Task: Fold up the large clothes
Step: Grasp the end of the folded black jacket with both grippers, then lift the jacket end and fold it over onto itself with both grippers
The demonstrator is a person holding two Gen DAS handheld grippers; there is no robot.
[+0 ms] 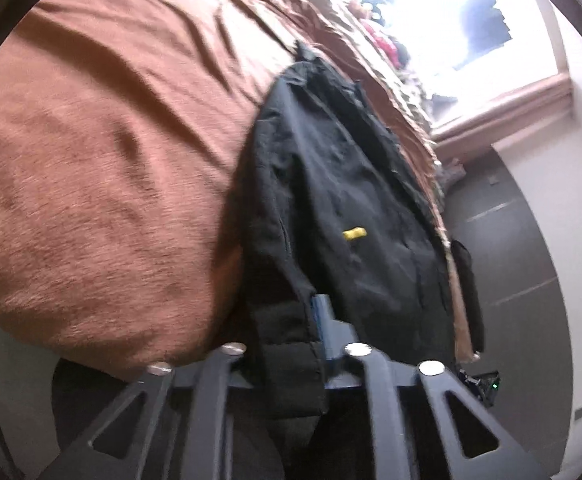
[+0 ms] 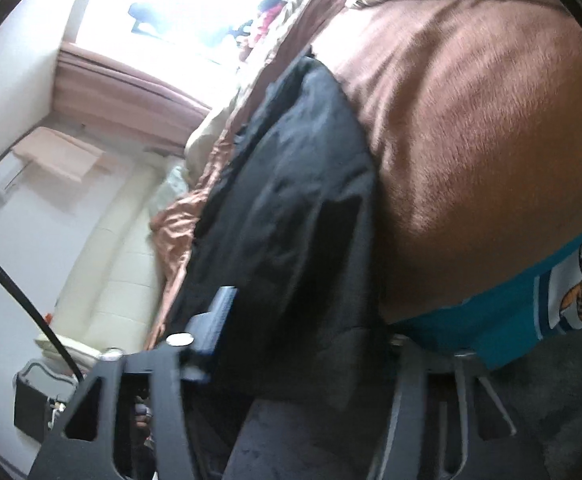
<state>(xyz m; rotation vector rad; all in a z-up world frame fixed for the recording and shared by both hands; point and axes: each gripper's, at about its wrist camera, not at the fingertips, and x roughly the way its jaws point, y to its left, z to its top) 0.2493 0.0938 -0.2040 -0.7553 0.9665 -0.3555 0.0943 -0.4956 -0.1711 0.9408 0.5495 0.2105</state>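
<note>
A black jacket [image 1: 343, 184] with a small yellow tag [image 1: 354, 233] lies stretched over a bed's brown blanket [image 1: 103, 168]. My left gripper [image 1: 291, 344] is shut on the jacket's near edge; one blue finger [image 1: 325, 320] shows against the cloth. In the right wrist view the same jacket [image 2: 291, 208] runs away from the camera. My right gripper [image 2: 299, 332] is shut on its near edge, with the left finger [image 2: 221, 312] showing and the right finger hidden under the fabric.
The brown blanket [image 2: 471, 140] covers the bed. A teal printed sheet [image 2: 511, 304] shows under it. A bright window [image 1: 451, 20] and clutter lie beyond. Grey floor [image 1: 503, 240] is on one side, a cream headboard [image 2: 119, 240] and black cable [image 2: 19, 300] on the other.
</note>
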